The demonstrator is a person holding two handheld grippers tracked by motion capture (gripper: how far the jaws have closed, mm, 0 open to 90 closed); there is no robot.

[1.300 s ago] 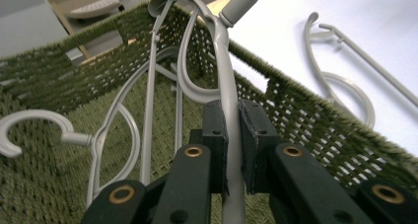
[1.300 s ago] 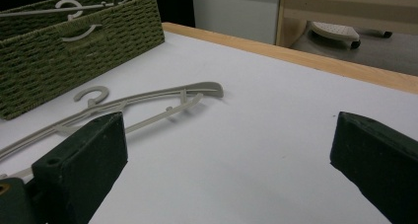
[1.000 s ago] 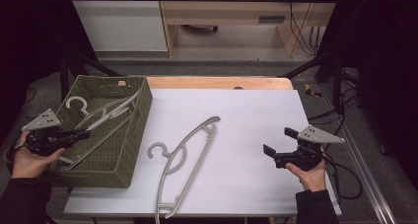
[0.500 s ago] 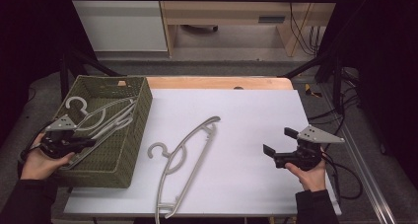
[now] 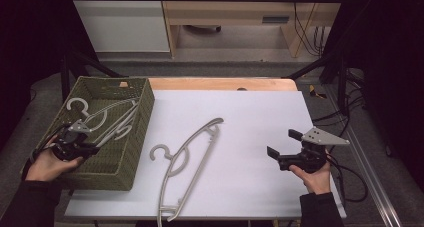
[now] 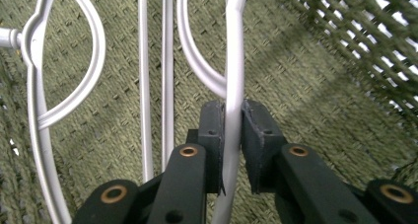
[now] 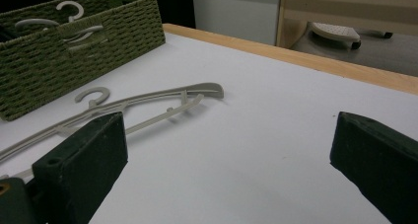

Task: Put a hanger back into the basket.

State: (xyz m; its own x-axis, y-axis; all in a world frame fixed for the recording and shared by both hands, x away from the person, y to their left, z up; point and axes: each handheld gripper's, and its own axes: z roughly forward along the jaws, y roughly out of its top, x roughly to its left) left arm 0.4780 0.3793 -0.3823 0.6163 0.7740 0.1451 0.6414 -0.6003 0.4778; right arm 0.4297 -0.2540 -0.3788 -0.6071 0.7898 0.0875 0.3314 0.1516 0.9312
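Note:
A green woven basket (image 5: 135, 137) stands at the table's left and holds grey plastic hangers (image 5: 107, 118). My left gripper (image 5: 92, 146) reaches into the basket and is shut on the bar of one grey hanger (image 6: 235, 61), which runs up between its pads (image 6: 212, 135). Other hanger bars (image 6: 155, 76) lie on the basket floor (image 6: 305, 86) beside it. A separate grey hanger (image 5: 192, 159) lies flat on the white tabletop (image 5: 250, 122) in the middle, also seen as the loose hanger (image 7: 148, 103). My right gripper (image 5: 281, 143) hovers open at the right, its jaws wide apart with nothing between them.
The basket (image 7: 74, 51) stands at the far left in the right gripper view. A wooden table edge (image 5: 220, 83) runs along the back. Cables (image 5: 350, 172) trail off the right side. A cabinet (image 5: 120, 22) and a desk stand on the floor behind the table.
My left gripper has moved right and down into the basket and closed on a hanger bar. The right gripper has stayed where it was, open.

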